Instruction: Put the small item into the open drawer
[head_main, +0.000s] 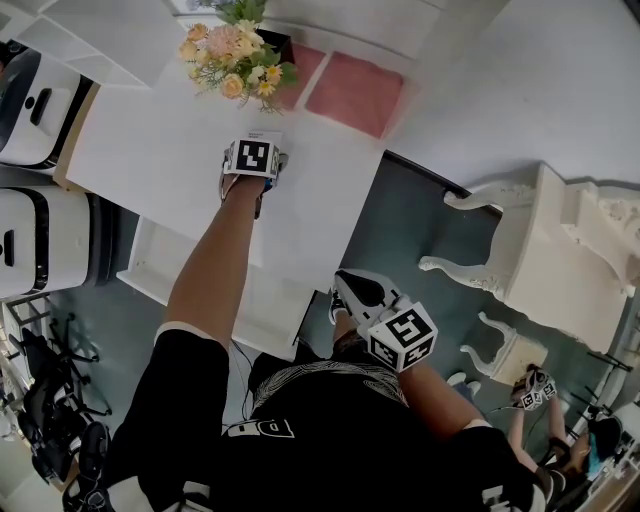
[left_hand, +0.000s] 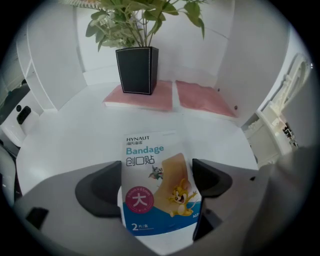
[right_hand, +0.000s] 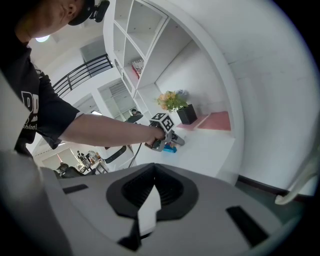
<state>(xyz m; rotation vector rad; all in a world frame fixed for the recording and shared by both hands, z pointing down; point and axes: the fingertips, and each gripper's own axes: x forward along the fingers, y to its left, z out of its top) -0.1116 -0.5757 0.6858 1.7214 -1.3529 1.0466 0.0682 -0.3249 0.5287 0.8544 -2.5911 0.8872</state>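
Note:
A small bandage packet (left_hand: 156, 200), white and blue with a cartoon print, lies flat on the white table (left_hand: 75, 135). My left gripper (left_hand: 156, 175) points steeply down over it, open, one jaw on each side of the packet and neither pressing it. In the head view the left gripper (head_main: 256, 142) reaches out over the table (head_main: 330, 200). The open white drawer (head_main: 150, 285) juts from the table's near edge, below my left arm. My right gripper (head_main: 338, 298) hangs beside the drawer, off the table, jaws together. In the right gripper view its jaws meet with nothing held.
A black pot of flowers (head_main: 235, 55) and two pink cloths (head_main: 355, 92) sit at the table's far side. White appliances (head_main: 35, 100) stand at the left, and an ornate white chair (head_main: 540, 250) at the right on the dark floor.

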